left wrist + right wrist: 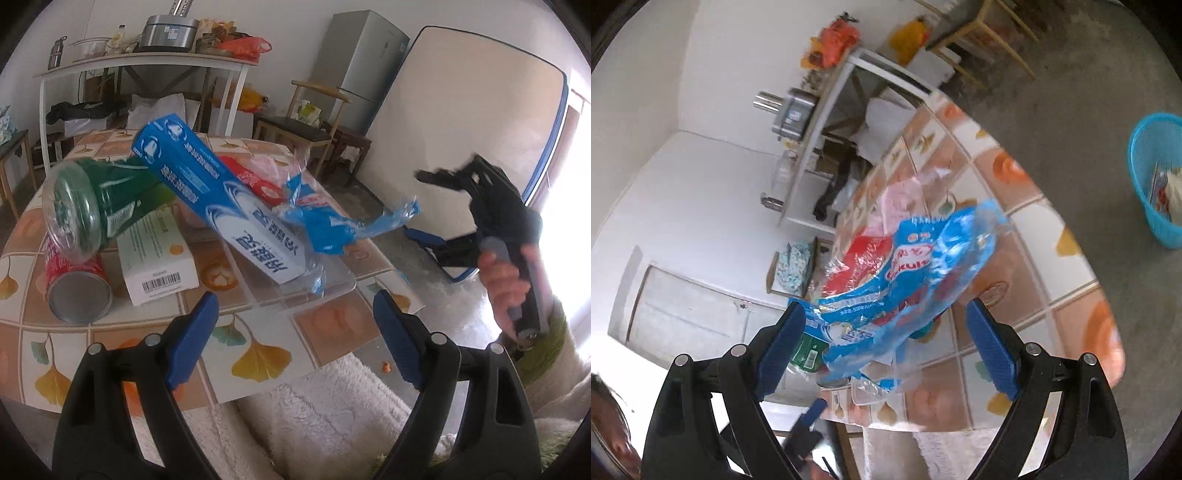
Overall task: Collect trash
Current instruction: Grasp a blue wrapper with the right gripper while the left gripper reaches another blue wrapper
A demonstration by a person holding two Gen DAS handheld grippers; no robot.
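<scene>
Trash lies in a heap on the tiled table (332,332): a green plastic bottle (92,206) on its side, a red can (77,288), a white barcode box (159,254), a blue toothpaste box (221,199), a red packet (255,177) and a crumpled blue wrapper (332,225). My left gripper (295,339) hovers open over the table's near edge, short of the heap, nothing between its pads. My right gripper (443,173), blurred, is held up in the air right of the table. In its own view the right gripper (886,350) is open, with the blue wrapper (923,266) ahead of it, untouched.
A blue mesh basket (1145,155) holding some trash stands on the floor beyond the table. A wooden chair (295,125), a fridge (365,55), a cluttered white shelf table (147,62) and a leaning mattress (461,122) stand behind. White fluffy fabric (332,406) lies below my left gripper.
</scene>
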